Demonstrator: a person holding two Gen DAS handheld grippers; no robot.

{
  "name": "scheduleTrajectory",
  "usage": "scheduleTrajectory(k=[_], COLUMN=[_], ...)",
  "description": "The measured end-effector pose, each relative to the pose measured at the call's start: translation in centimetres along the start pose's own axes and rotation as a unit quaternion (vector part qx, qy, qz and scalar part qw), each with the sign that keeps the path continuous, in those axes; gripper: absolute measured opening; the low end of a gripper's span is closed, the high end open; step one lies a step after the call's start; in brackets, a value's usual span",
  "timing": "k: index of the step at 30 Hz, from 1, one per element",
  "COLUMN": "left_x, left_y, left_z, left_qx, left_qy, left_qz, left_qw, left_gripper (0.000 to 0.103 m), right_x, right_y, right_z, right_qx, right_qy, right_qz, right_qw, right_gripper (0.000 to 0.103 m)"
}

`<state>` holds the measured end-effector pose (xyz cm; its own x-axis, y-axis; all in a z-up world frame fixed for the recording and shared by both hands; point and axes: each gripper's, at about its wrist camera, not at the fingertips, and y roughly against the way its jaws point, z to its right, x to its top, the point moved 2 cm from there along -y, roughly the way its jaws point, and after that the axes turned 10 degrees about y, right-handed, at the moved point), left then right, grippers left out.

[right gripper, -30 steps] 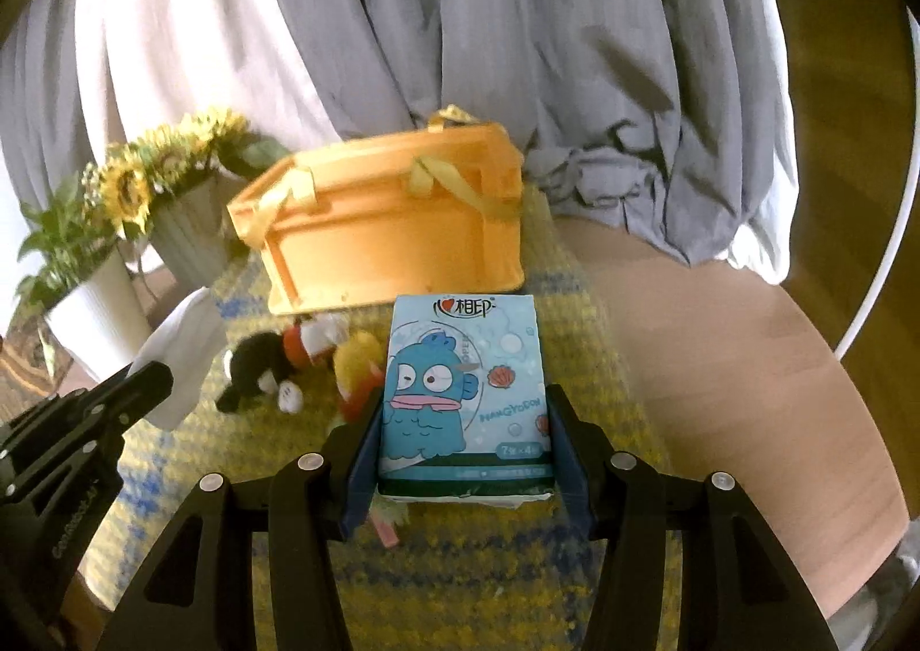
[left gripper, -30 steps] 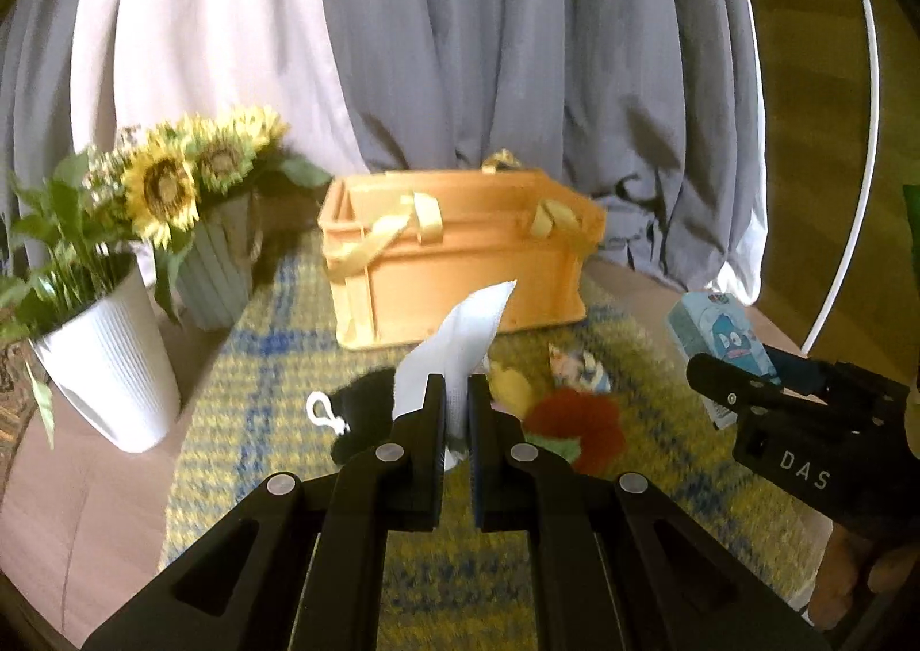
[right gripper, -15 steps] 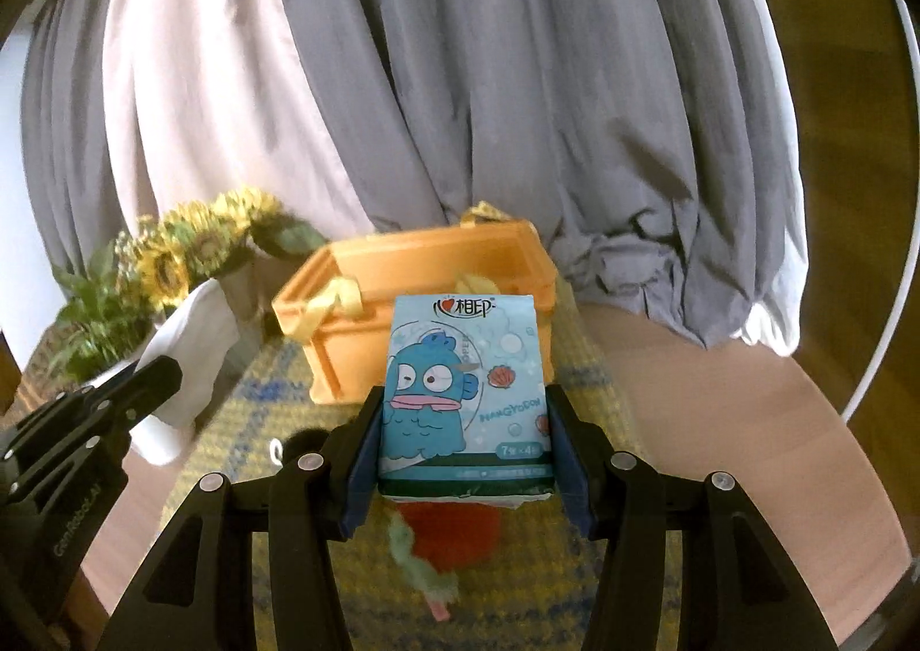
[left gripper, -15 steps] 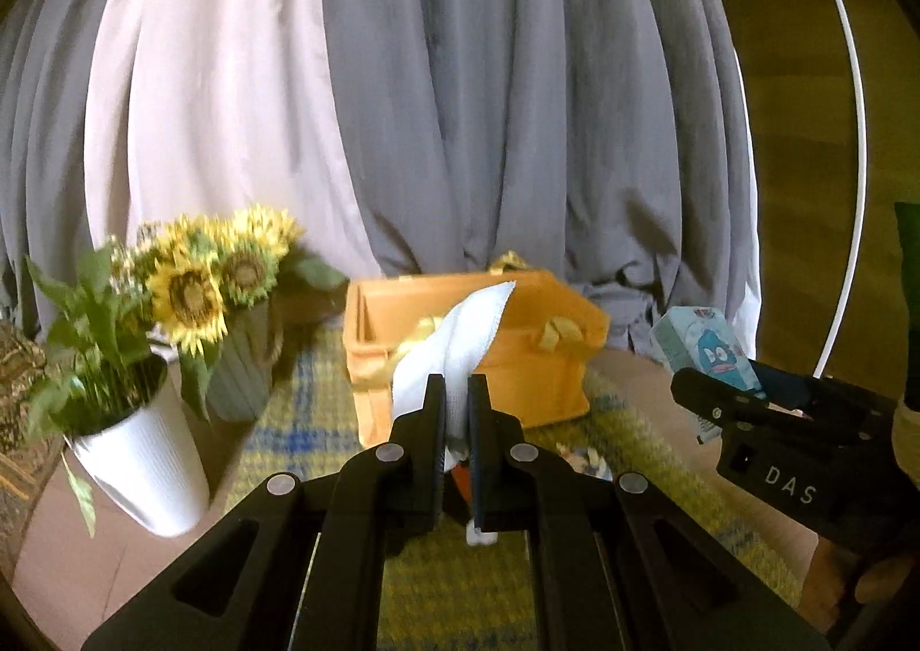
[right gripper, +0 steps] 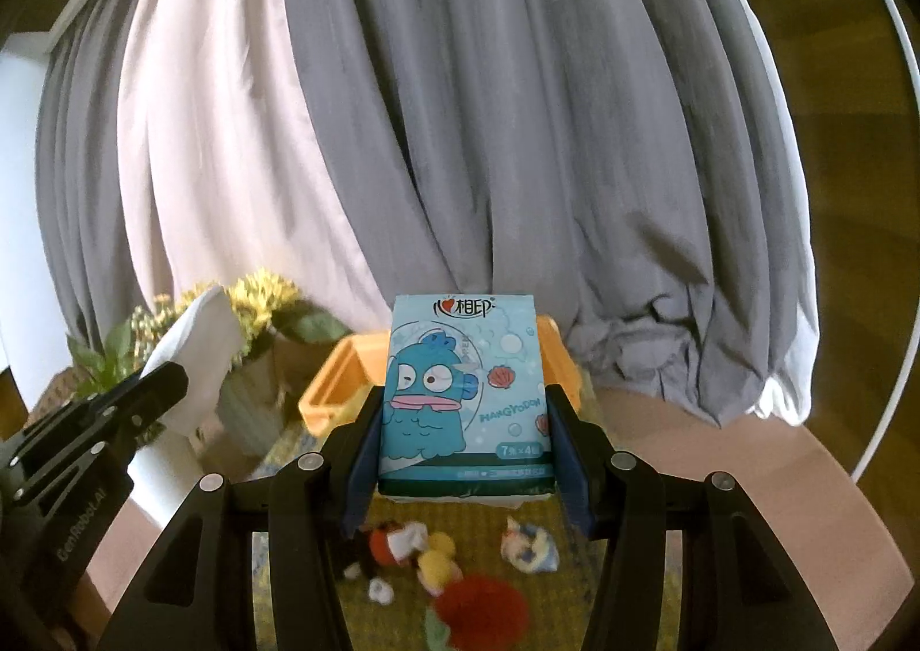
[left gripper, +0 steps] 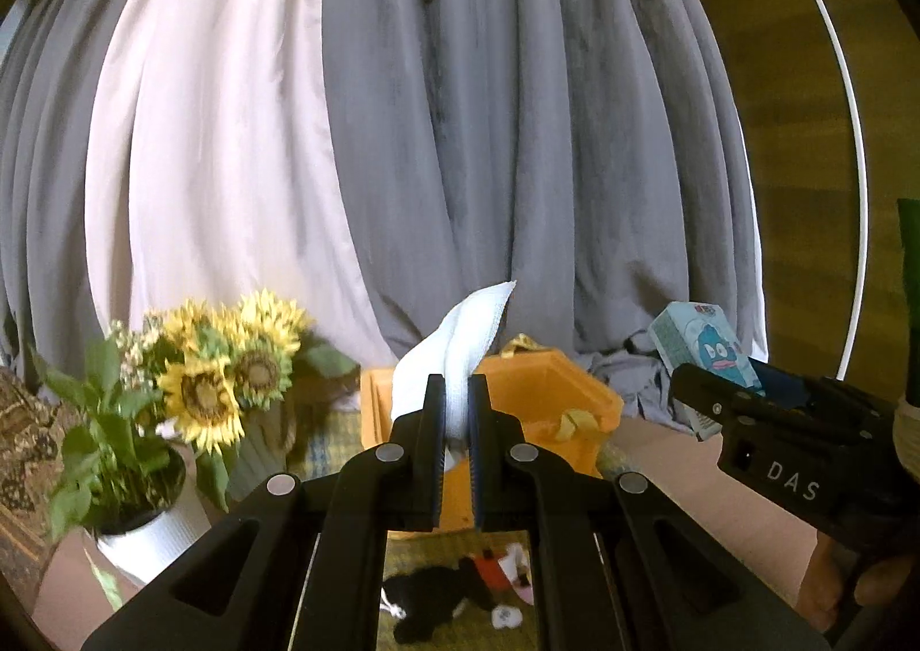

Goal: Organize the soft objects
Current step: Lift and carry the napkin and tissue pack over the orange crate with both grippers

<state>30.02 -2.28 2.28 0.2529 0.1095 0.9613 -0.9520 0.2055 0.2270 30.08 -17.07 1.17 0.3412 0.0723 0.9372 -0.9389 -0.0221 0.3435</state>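
Grey and pale curtains fill the background of both views, where a second ago the woven mat and its clutter took up most of the frame; both hands have lifted and tipped toward level.

At far left stands the white pot of greenery (left gripper: 152, 530) with the sunflowers (left gripper: 221, 369) beside it, now lower in the left wrist view than before. Next comes the left gripper (left gripper: 454, 409), clenched on a white tissue (left gripper: 460, 346) whose free end stands up above the fingertips exactly as it did a second ago, so the grip has not slipped. Behind it sits the orange basket (left gripper: 546, 392), which has dropped from mid-frame to just past the fingertips. Below, on the mat (right gripper: 552, 559), the black plush (left gripper: 437, 599), the red plush (right gripper: 483, 613) and 2 or so smaller toys lie untouched, well under both tools.

At right, the right gripper (right gripper: 466, 421) grasps the blue tissue pack (right gripper: 463, 398) by its 2 sides, the pack upright and unmoved between the pads.

Judging by this, both items are clear of the mat and carried toward the basket; neither is over its opening yet, and the plush toys remain to be sorted.
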Motion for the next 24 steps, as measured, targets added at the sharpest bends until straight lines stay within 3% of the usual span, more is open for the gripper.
scheduleTrajectory(k=[15,24], left_x=[2.9,3.7], left_y=[-3.4,-8.0], left_z=[-0.2,-0.6], left_qx=[-0.017,-0.025], left_qy=[-0.021,-0.019], left_qz=[0.034,0.027], left_qw=[0.9991,0.9991], left_gripper=[0.008,0.008], right_x=[2.7,4.2], right_y=[-2.3,-6.0], right_z=[0.6,1.0], right_qx=[-0.013,-0.016], right_qy=[-0.001,0.007], right_qz=[0.045,0.048], right_qw=[0.999,0.999], right_gripper=[0.053,0.053])
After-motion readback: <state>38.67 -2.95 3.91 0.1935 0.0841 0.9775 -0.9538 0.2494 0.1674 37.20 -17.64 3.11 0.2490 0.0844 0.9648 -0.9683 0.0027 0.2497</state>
